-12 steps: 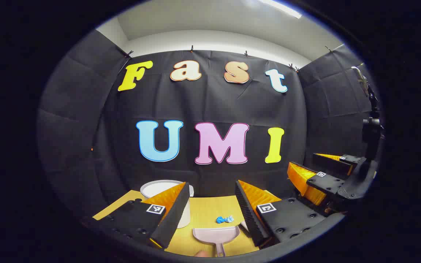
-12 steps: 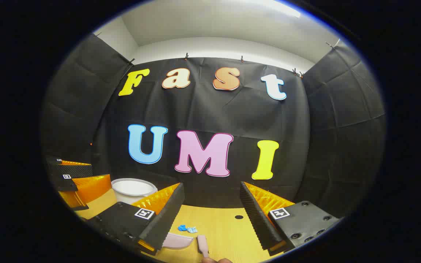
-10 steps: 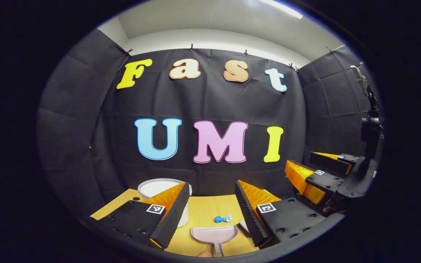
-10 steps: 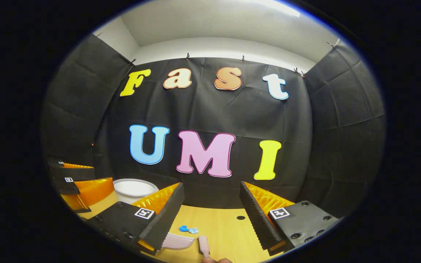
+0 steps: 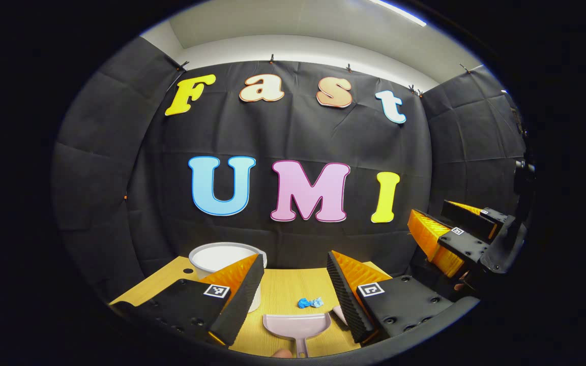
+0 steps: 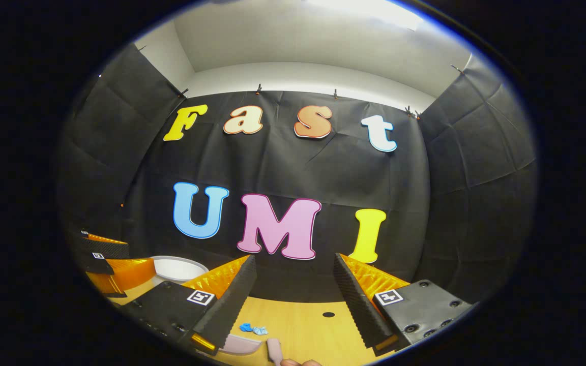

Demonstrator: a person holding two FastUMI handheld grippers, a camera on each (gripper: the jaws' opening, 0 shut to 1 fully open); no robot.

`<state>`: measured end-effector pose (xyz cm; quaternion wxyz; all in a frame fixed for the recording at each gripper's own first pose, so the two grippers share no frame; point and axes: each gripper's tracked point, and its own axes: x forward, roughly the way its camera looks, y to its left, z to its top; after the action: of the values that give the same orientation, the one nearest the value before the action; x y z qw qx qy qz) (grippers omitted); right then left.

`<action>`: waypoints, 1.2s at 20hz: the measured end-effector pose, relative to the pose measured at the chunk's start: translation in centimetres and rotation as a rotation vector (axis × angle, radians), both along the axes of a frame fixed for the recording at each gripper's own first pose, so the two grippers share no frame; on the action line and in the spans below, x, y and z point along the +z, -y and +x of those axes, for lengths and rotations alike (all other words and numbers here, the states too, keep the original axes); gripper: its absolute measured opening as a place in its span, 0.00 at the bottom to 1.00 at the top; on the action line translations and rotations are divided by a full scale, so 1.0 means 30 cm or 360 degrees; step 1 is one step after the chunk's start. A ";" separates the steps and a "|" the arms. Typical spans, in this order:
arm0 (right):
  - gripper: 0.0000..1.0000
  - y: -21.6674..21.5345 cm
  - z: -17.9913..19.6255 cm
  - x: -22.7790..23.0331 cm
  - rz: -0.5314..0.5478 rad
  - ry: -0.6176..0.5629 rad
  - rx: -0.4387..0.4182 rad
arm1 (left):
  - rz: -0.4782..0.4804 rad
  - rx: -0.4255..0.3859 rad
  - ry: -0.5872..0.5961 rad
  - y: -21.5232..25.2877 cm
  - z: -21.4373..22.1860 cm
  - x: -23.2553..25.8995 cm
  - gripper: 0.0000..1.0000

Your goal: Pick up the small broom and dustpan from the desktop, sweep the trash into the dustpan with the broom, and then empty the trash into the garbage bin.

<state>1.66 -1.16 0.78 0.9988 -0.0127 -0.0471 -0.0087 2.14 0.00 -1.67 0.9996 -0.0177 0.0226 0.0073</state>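
Observation:
A pale pink dustpan [image 5: 297, 325] lies on the wooden desktop [image 5: 283, 290], its handle toward me. Just beyond it sits a crumpled blue scrap of trash [image 5: 310, 303]. The pink broom [image 5: 339, 314] peeks out beside my left gripper's right finger. My left gripper [image 5: 294, 258] hovers open above them, holding nothing. In the right gripper view the dustpan [image 6: 239, 344], broom handle [image 6: 274, 351] and blue trash [image 6: 253, 329] lie low between the fingers of my open, empty right gripper [image 6: 294, 259]. The white garbage bin [image 5: 222, 256] stands at the back left.
The right gripper [image 5: 456, 239] hangs at the far right of the left gripper view; the left gripper [image 6: 110, 259] shows at the left of the right gripper view, in front of the bin [image 6: 178, 268]. A small dark hole [image 6: 328, 314] marks the desktop. A fingertip [image 6: 298, 362] pokes in at the bottom edge.
The left gripper view has tipped down a little, showing more desktop. The right gripper view has tipped up and its gripper drifted rightward. Broom, dustpan and trash have not moved.

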 end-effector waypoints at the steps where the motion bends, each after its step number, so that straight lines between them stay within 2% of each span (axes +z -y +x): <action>1: 0.96 0.003 -0.002 -0.010 -0.0001 -0.0011 -0.0003 | -0.0007 0.0001 -0.0008 -0.001 0.002 -0.004 0.74; 8: 0.96 0.021 0.021 -0.076 0.0051 -0.0129 -0.0015 | -0.0014 -0.0001 -0.0079 0.005 0.030 -0.063 0.74; 12: 0.96 0.024 0.030 -0.103 0.0021 -0.0150 -0.0011 | -0.0077 -0.0030 -0.0092 0.020 0.035 -0.066 0.74; 24: 0.96 0.006 0.041 -0.115 0.0006 -0.0172 0.0030 | -0.0096 -0.0007 -0.0075 0.000 0.051 -0.055 0.77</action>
<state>2.91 -1.33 -2.68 0.9999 -0.0108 0.0069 0.0011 3.68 0.01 -3.31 0.9978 -0.0475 0.0465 0.0048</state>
